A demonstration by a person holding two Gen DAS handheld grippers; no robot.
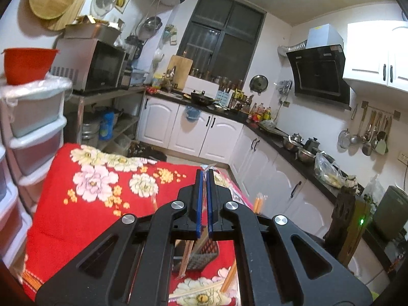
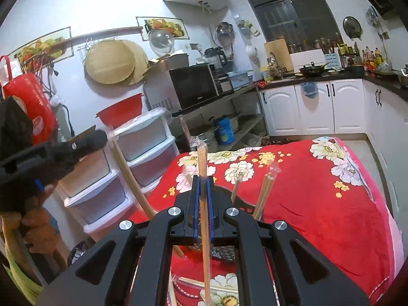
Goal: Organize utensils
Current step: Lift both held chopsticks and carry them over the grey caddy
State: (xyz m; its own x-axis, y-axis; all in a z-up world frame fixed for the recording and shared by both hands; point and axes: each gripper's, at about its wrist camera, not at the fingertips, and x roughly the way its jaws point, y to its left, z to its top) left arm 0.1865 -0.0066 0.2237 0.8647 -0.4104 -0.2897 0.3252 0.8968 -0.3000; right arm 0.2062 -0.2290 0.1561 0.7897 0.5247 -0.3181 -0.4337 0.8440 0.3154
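Observation:
My left gripper [image 1: 204,172] is shut on a plastic-wrapped pair of chopsticks [image 1: 187,257]. The wrapper's end pokes out past the tips, and the sticks slant down under the jaws toward a black mesh holder [image 1: 207,255]. The right wrist view shows that gripper [image 2: 98,137] at the left, in a person's hand, with its sticks [image 2: 127,170] slanting down. My right gripper [image 2: 202,178] is shut on another wrapped pair [image 2: 201,153], held nearly upright above the holder [image 2: 224,252]. More chopsticks [image 2: 265,193] stand in the holder. Loose pairs [image 2: 193,283] lie on the red floral cloth [image 2: 318,204].
Stacked plastic drawers [image 1: 33,117] with a red basin [image 1: 25,63] on top stand left of the table. A shelf with a microwave [image 1: 94,66] is behind them. White cabinets and a crowded counter [image 1: 280,140] run along the far and right walls. A dark wooden chair [image 1: 349,219] stands at the right.

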